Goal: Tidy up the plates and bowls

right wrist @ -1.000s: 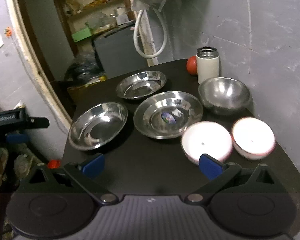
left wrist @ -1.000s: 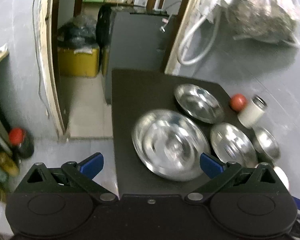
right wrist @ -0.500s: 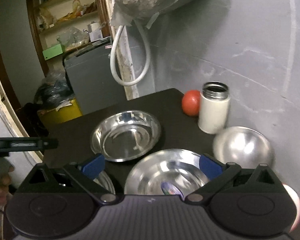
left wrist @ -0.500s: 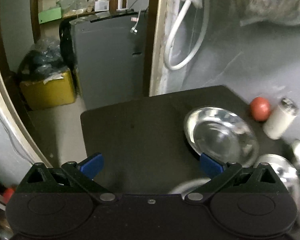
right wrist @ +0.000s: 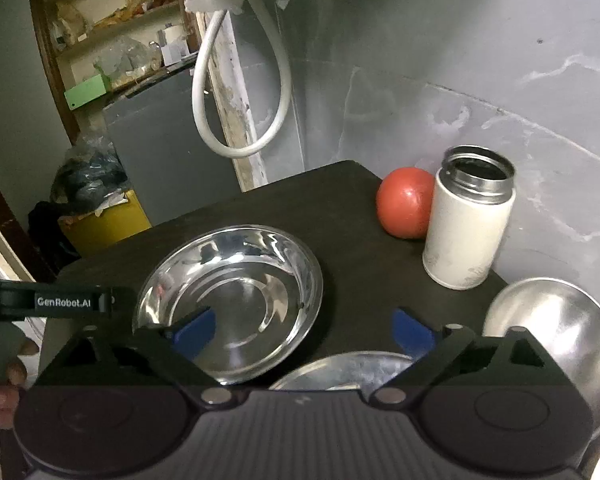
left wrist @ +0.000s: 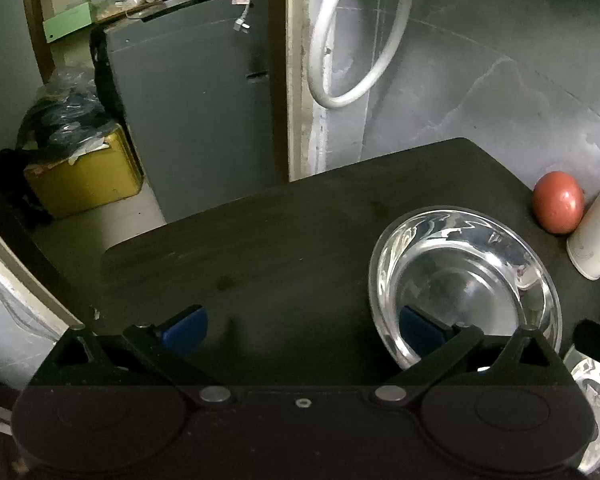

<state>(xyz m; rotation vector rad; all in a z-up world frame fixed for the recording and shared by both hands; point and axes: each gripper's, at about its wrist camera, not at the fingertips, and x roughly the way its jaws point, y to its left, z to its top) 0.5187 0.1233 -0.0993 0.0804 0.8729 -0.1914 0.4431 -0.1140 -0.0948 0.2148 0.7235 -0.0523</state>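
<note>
My right gripper [right wrist: 302,330], fingers spread and empty, hovers nearest the shallow round steel plate [right wrist: 230,302] on the black desk [right wrist: 340,216]; my left gripper [left wrist: 302,330], likewise spread, has it right of centre.

- Location type: a domestic storage or utility room used as a kitchen area.
- Evidence, tabletop: shiny steel plates [right wrist: 230,304] on a dark black table [left wrist: 300,232], beside a white cylindrical steel-rimmed flask [right wrist: 468,224] and a round red fruit [right wrist: 406,208].
- Evidence, surroundings: rough grey plaster wall [right wrist: 480,60], hanging white looped hose [right wrist: 240,92], cluttered wooden shelves [right wrist: 100,40], yellow bin [left wrist: 84,176].
</note>
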